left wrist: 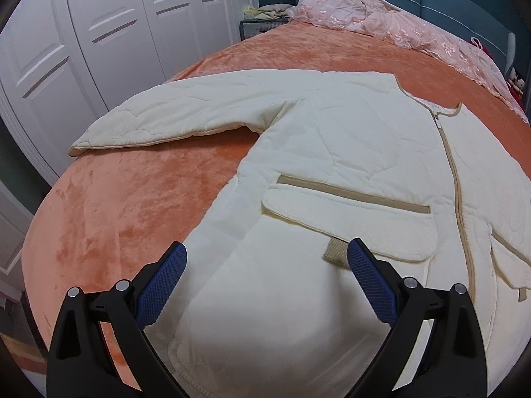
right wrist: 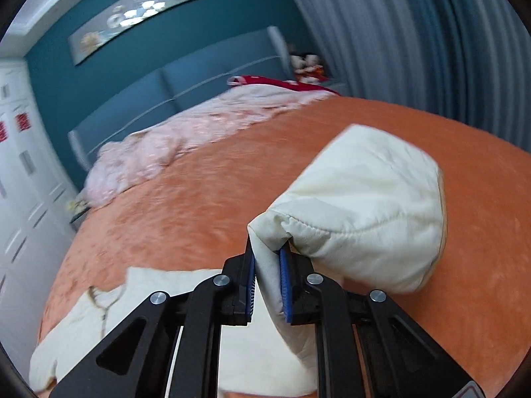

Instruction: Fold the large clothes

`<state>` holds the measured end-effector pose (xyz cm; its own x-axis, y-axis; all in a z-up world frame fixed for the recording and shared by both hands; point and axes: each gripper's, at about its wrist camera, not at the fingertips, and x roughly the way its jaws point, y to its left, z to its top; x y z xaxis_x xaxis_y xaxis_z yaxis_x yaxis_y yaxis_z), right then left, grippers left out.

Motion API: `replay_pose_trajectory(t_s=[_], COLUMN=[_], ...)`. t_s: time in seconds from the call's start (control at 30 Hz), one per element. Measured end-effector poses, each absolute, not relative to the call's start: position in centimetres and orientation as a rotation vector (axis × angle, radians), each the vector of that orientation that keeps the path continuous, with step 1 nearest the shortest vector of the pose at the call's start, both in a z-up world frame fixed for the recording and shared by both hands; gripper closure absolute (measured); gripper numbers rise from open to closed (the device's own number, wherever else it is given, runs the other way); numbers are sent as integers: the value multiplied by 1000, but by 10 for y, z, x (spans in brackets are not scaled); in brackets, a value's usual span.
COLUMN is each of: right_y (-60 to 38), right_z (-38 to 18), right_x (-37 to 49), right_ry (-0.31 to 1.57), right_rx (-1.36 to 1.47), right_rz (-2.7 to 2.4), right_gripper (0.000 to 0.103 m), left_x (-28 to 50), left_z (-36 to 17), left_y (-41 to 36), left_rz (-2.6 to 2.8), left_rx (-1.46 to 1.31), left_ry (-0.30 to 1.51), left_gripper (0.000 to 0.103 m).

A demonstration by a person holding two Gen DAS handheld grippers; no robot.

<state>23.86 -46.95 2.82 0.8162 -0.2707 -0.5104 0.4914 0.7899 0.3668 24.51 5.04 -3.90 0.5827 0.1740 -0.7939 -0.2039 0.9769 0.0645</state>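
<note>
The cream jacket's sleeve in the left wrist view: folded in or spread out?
Spread out. The sleeve lies flat on the orange bedspread, stretched away from the cream jacket.

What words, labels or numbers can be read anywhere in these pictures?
None can be read.
Wall picture above the headboard: too blurred to tell any lettering.
Red marks on the wardrobe door: blurred, unreadable.
Cream jacket: no label or print shows.

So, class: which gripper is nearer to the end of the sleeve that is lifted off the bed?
Right. The right gripper has its jaws shut on that sleeve near its end. The left gripper hangs open over the jacket by its pocket, touching neither sleeve.
</note>
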Motion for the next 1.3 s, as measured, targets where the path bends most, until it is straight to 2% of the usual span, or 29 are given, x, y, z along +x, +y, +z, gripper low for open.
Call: replay_pose_trajectory(t_s=[0.1,0.23,0.33,0.4,0.43,0.47,0.5,0.63,0.9,0.93,0.97,1.0,1.07,1.1,1.13,1.17,1.2,1.23,1.3], right_y=[-380,-253,-175,-143,-134,-130,-129,-160,-316,-330,-346,-356,-376,-384,-388,-392,-393,-396,-397], right_z=[61,59,33,18,15,11,8,-8,-55,-59,-65,-70,-82,-87,-92,-97,-101,-105,-111], right_x=[273,309,323,321,319,313,306,283,247,244,243,242,247,250,254,260,267,275,285], right_ry=[452,527,623,671,673,668,662,688,715,709,707,710,725,729,734,741,754,777,789], right_rx=[382,293,225,201,206,218,230,291,567,600,643,672,722,748,767,785,795,808,839], right_rz=[-191,124,261,314,336,347,343,262,-49,-76,-110,-133,-184,-198,-206,-211,-217,-224,-236], right_gripper=[90,89,78,56,51,43,42,42,41,41,41,41,41,42,43,49,57,61,62], left_x=[246,247,247,248,249,252,254,275,310,312,315,318,324,326,329,331,333,334,336], left_z=[-34,-29,-26,-24,-23,-23,-23,-32,-60,-60,-58,-57,-56,-56,-55,-55,-53,-52,-49], left_y=[60,75,85,88,89,90,89,76,41,38,34,32,32,35,39,43,48,51,56], left_rz=[229,235,217,186,168,141,112,-5,-56,-51,-40,-10,29,40,43,30,20,17,23], left_rx=[-67,-104,-147,-188,-212,-242,-269,-402,-578,-565,-542,-511,-483,-480,-475,-480,-491,-502,-527], left_ry=[916,912,916,923,924,928,932,986,1057,1053,1045,1044,1048,1050,1050,1046,1042,1041,1053], left_gripper=[8,8,8,8,8,8,8,8,9,12,24,32,60,67,83,89,90,91,91])
